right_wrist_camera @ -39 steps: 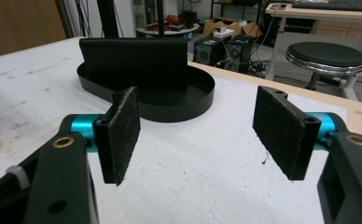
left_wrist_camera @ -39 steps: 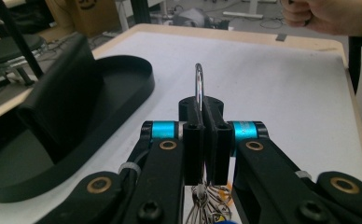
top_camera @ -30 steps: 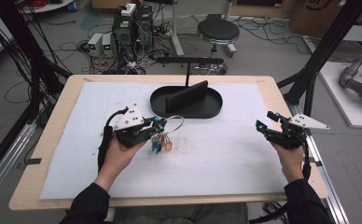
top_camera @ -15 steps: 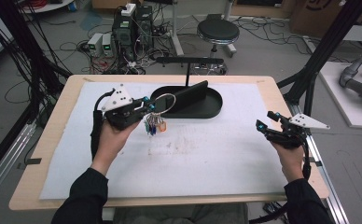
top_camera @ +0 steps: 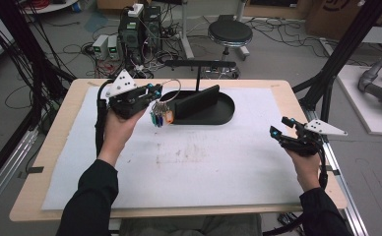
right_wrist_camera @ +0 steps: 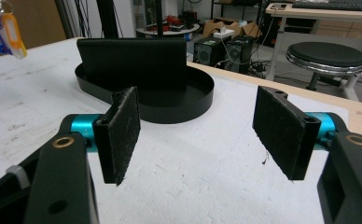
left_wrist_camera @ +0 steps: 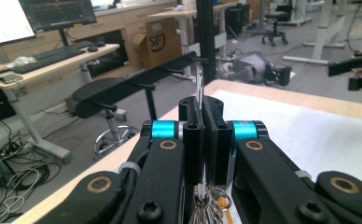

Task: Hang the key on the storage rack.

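My left gripper (top_camera: 154, 92) is shut on a metal key ring (top_camera: 171, 90), lifted above the table near the left end of the black oval tray (top_camera: 226, 111). Coloured key tags (top_camera: 159, 118) dangle below it. In the left gripper view the ring's wire (left_wrist_camera: 199, 86) rises from between the closed jaws, with the bunch (left_wrist_camera: 207, 205) hanging underneath. The black stand (top_camera: 200, 64) with its horizontal bar rises behind the tray. My right gripper (top_camera: 278, 129) stands open at the table's right side, holding nothing; its pads (right_wrist_camera: 123, 133) face the tray (right_wrist_camera: 198, 100), and the tags (right_wrist_camera: 4, 30) show far left.
A white mat (top_camera: 204, 157) covers the wooden table (top_camera: 297, 98). An upright black plate (top_camera: 196, 101) stands inside the tray. Behind the table are a stool (top_camera: 230, 33), computer boxes (top_camera: 137, 27) and floor cables. Black frame posts (top_camera: 336, 64) stand at the right.
My left gripper has carried the key ring away from the mat's middle, up and toward the tray's left end and the stand. The right gripper has stayed put.
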`<state>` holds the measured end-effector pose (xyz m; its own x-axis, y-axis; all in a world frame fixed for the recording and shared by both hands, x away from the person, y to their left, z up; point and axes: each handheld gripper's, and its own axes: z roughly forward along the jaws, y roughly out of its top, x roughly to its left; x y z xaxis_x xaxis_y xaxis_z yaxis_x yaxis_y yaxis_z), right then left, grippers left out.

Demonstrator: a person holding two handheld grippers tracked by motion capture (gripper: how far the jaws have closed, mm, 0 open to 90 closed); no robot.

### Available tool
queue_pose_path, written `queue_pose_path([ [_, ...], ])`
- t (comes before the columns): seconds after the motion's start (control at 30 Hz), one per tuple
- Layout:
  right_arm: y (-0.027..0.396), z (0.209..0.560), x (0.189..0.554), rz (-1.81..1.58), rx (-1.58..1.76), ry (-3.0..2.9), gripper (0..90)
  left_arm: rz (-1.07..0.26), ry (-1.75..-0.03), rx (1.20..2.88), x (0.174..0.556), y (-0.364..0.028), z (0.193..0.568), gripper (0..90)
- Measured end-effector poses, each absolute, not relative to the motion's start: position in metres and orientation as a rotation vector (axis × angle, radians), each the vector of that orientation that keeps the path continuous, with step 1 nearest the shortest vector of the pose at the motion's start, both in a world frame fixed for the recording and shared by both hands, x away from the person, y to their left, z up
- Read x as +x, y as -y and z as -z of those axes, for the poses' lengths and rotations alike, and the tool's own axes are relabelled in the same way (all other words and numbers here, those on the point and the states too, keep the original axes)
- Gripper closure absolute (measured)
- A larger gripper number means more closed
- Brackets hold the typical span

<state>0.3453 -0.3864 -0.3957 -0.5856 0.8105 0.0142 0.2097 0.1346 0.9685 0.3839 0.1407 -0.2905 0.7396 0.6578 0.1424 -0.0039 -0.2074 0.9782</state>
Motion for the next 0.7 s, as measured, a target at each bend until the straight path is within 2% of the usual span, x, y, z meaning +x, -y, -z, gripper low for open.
queue_pose_path([
  [0.7,0.388,0.396,0.346,-1.484,0.979,-1.879,32.4,-0.706,-0.601,1.716,0.433,-0.136,0.285,86.8],
])
